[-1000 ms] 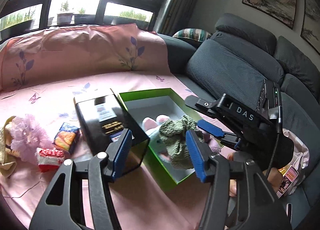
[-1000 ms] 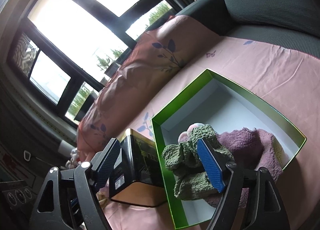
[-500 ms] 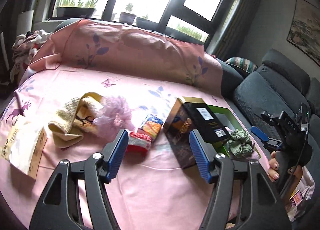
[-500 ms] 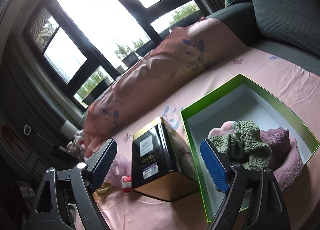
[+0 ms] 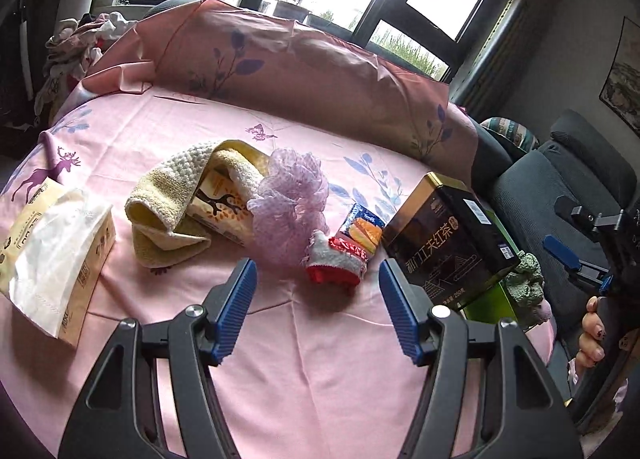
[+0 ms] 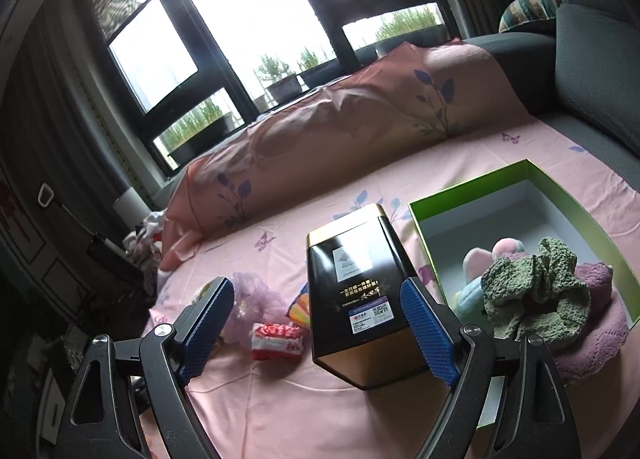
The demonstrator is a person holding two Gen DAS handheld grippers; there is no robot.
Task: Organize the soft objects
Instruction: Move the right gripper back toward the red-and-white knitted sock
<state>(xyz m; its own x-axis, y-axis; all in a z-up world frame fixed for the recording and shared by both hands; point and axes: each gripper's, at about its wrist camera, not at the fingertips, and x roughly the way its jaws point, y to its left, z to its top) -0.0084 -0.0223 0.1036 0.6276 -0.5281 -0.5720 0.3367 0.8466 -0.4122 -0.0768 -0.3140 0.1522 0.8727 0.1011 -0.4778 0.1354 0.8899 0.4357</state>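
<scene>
Fingers (image 6: 426, 335) spread, green box (image 6: 560, 195) holding green scrunchie (image 6: 536, 295)

Big black-framed windows (image 6: 256, 19) ahead of me, daylight blown out, planters (image 6: 282, 85) on the sill outside. Grey sofa (image 5: 560, 187) to my right with a striped cushion (image 6: 528, 5). Framed picture (image 5: 622, 75) on the right wall. Pink leaf-print sheet (image 5: 320, 359) covers the surface.

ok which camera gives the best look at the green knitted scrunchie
The right wrist view: the green scrunchie lies whole and close in the green box, on a purple cloth. The left wrist view catches only a small part of it behind the black tin.
</scene>
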